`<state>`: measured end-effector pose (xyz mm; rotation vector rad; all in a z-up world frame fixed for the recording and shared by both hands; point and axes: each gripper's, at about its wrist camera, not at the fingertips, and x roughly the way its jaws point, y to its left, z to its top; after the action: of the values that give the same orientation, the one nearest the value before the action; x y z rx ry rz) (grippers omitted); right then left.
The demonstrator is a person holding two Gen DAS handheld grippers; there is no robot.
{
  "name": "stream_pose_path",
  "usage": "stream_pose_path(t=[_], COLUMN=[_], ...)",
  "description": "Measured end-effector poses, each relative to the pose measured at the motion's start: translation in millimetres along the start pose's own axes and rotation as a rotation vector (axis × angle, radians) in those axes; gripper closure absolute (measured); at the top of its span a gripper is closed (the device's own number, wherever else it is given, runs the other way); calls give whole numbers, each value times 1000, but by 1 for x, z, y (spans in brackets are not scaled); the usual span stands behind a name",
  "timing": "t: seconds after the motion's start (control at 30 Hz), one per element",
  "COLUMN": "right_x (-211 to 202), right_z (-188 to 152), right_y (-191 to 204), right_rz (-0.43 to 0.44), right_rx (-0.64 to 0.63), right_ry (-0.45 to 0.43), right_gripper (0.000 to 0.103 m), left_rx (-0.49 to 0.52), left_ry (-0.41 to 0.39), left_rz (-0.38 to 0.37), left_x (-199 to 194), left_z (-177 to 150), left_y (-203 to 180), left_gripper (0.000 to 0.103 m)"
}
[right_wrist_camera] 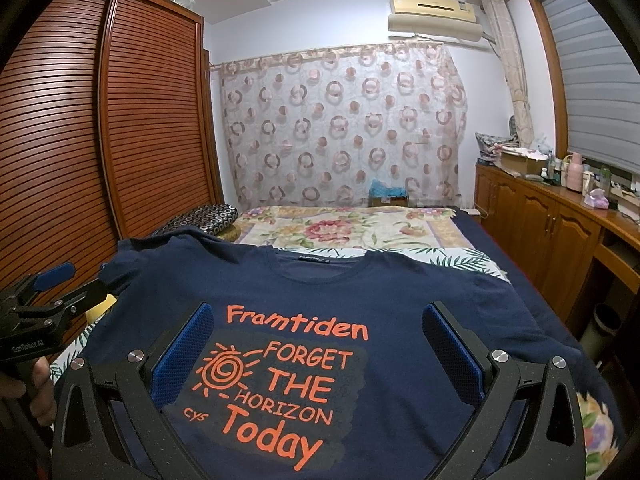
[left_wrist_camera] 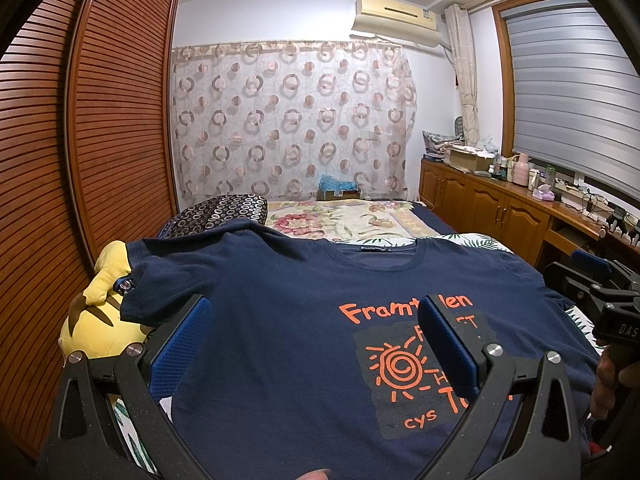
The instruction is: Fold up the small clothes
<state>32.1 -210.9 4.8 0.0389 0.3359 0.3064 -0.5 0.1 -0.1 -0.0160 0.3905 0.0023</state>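
Note:
A navy T-shirt (left_wrist_camera: pixel 280 320) with orange print lies spread face up on the bed, collar away from me; it also shows in the right wrist view (right_wrist_camera: pixel 400 308). My left gripper (left_wrist_camera: pixel 316 312) is open and empty above the shirt's left half. My right gripper (right_wrist_camera: pixel 318 320) is open and empty above the printed chest. Each gripper shows at the edge of the other's view: the right one (left_wrist_camera: pixel 592 276) at the right, the left one (right_wrist_camera: pixel 56 280) at the left. The shirt's left sleeve (left_wrist_camera: pixel 160 280) drapes over a plush toy.
A yellow plush toy (left_wrist_camera: pixel 100 320) lies at the bed's left edge by the slatted wardrobe (left_wrist_camera: pixel 80 160). A floral blanket (right_wrist_camera: pixel 340 228) and a dark patterned pillow (right_wrist_camera: pixel 200 218) lie beyond the shirt. A wooden cabinet (right_wrist_camera: pixel 560 232) with clutter runs along the right.

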Motion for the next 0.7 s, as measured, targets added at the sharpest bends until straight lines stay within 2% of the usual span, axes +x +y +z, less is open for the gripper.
stream_pose_path(t=[0.5,0.7], right_x=[4,9], right_z=[1,5], right_y=[3,15], right_rz=[20,57], right_rx=[-15,-58], right_ry=[16,29], right_gripper=[0,0], left_rx=[-3,-21], left_ry=[8,25], left_rz=[-4,15], left_x=[-6,3], left_z=[5,1], left_y=[4,27], left_gripper=[0,0])
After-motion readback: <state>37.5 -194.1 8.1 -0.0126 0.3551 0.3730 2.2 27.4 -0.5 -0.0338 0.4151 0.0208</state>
